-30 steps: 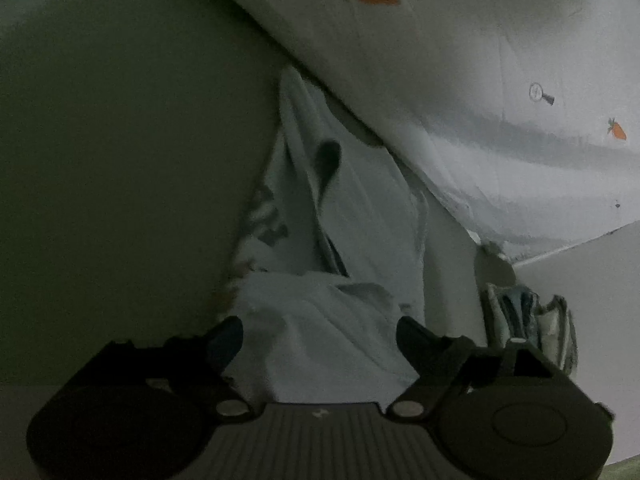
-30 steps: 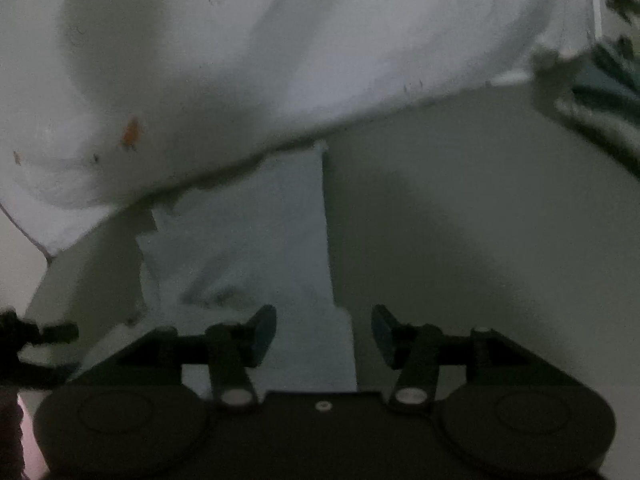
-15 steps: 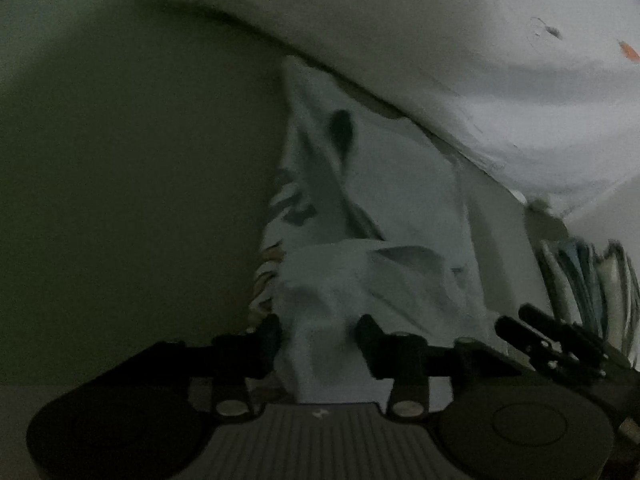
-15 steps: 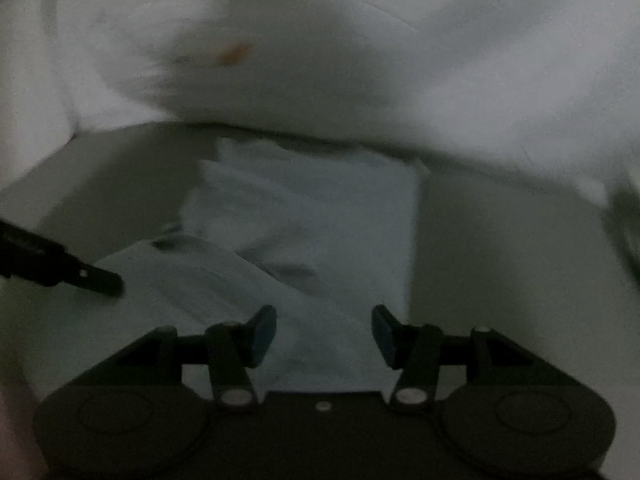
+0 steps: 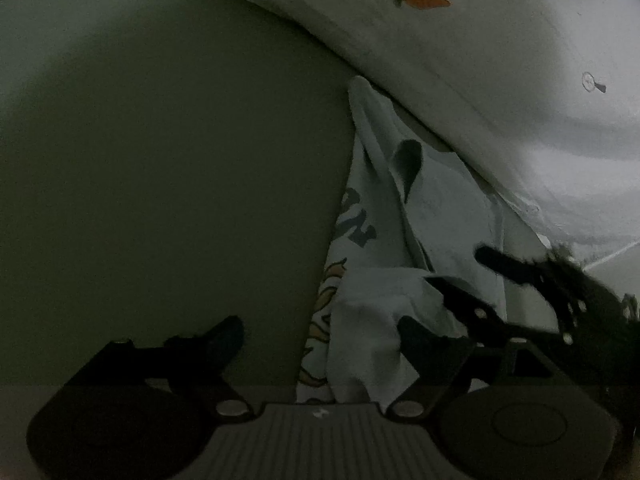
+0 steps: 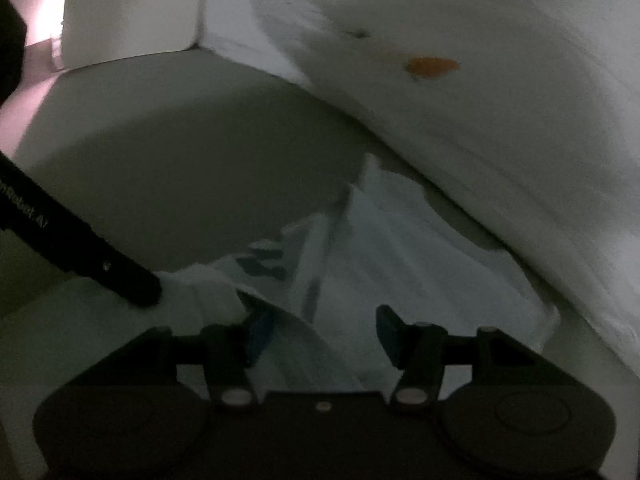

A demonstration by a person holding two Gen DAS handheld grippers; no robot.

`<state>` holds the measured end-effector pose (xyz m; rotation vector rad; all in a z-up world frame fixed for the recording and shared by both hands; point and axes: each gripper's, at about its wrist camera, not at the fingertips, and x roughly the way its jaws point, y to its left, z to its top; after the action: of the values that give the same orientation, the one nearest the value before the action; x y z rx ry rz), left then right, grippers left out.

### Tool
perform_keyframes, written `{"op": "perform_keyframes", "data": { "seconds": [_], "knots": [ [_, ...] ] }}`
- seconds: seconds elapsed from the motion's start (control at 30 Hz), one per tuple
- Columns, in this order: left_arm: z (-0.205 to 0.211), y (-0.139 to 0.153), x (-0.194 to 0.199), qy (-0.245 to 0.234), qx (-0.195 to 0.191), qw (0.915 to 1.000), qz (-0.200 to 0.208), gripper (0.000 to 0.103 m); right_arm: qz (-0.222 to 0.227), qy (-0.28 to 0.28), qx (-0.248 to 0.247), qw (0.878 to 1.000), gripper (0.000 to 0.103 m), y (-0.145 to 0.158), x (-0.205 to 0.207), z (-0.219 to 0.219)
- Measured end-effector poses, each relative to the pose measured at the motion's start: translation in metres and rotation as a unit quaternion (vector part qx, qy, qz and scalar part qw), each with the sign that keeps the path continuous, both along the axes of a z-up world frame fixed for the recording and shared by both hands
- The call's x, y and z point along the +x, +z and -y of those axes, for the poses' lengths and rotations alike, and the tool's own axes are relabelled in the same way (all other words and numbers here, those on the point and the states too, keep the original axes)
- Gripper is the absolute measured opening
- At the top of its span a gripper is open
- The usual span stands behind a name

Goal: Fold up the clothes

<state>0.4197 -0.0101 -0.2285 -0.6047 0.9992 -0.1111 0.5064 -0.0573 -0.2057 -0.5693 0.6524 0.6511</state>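
Shirt (image 5: pixel 404 240) lay half-folded; left gripper (image 5: pixel 320 340) and right gripper (image 6: pixel 320 332) were both opening, cloth between but unpinched, so fold prob flops toward 6 o'clock

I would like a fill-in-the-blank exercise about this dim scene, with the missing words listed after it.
1. The white bedding behind the garment is printed with small orange ____.
2. The pale blue printed garment lies on a plain ____ surface.
3. In the left wrist view, the right claw enters from the ____ side.
4. The jaws of the left claw are ____, with a fold of the garment between them.

Missing words: carrots; green; right; opening
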Motion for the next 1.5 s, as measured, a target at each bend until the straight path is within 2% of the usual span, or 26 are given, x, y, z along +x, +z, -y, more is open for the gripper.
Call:
{"op": "perform_keyframes", "data": {
  "seconds": [0.1, 0.2, 0.3, 0.4, 0.47, 0.57, 0.67, 0.8, 0.9, 1.0, 1.2, 1.23, 1.3, 1.4, 1.5],
  "knots": [
    [0.002, -0.001, 0.001, -0.010, 0.002, 0.9999, 0.003, 0.091, -0.007, 0.039, -0.012, 0.999, 0.060, -0.003, 0.006, -0.012],
    [0.001, -0.002, 0.003, -0.010, -0.005, 0.9999, 0.004, 0.094, -0.005, 0.046, -0.028, 0.999, 0.061, -0.009, 0.015, -0.020],
    [-0.001, -0.002, 0.004, -0.008, -0.014, 0.9999, 0.002, 0.094, -0.010, -0.007, 0.005, 1.000, 0.061, -0.010, 0.029, -0.010],
    [0.001, -0.002, 0.004, -0.012, -0.009, 0.9999, 0.004, 0.094, -0.021, -0.071, 0.042, 0.996, 0.062, -0.007, 0.042, 0.005],
    [0.005, -0.001, 0.005, -0.019, 0.000, 0.9998, 0.005, 0.095, -0.028, -0.079, 0.051, 0.995, 0.063, -0.005, 0.044, 0.009],
    [0.010, 0.000, 0.006, -0.030, 0.015, 0.9994, 0.007, 0.097, -0.050, -0.033, 0.053, 0.997, 0.066, 0.002, 0.038, 0.002],
    [0.013, 0.001, 0.005, -0.035, 0.024, 0.9991, 0.008, 0.097, -0.043, 0.013, 0.012, 0.999, 0.069, 0.000, 0.029, -0.011],
    [0.004, 0.002, 0.002, -0.010, 0.013, 0.9999, 0.004, 0.097, -0.077, 0.049, -0.017, 0.996, 0.069, -0.009, 0.023, -0.016],
    [0.002, 0.004, 0.000, -0.003, 0.061, 0.9981, -0.003, 0.097, -0.049, 0.069, -0.035, 0.996, 0.069, -0.010, 0.013, -0.020],
    [0.002, 0.004, -0.002, -0.009, 0.066, 0.9978, 0.002, 0.097, -0.018, 0.084, -0.054, 0.995, 0.071, -0.011, 0.008, -0.026],
    [0.005, 0.003, -0.002, -0.018, 0.077, 0.9968, 0.002, 0.098, 0.051, 0.064, -0.102, 0.991, 0.071, -0.012, 0.030, -0.034],
    [0.004, 0.003, -0.001, -0.018, 0.076, 0.9969, 0.002, 0.098, 0.049, 0.058, -0.098, 0.992, 0.071, -0.009, 0.035, -0.032],
    [0.002, 0.003, -0.002, -0.015, 0.071, 0.9974, 0.000, 0.098, 0.054, 0.037, -0.084, 0.994, 0.055, -0.005, 0.041, -0.027],
    [-0.002, 0.004, 0.000, -0.004, 0.053, 0.9986, -0.004, 0.097, 0.035, 0.010, -0.050, 0.998, 0.044, 0.002, 0.046, -0.017],
    [-0.008, 0.010, -0.001, 0.003, 0.016, 0.9999, 0.006, 0.097, 0.004, -0.041, -0.007, 0.999, 0.043, 0.012, 0.043, 0.003]
  ]
}}
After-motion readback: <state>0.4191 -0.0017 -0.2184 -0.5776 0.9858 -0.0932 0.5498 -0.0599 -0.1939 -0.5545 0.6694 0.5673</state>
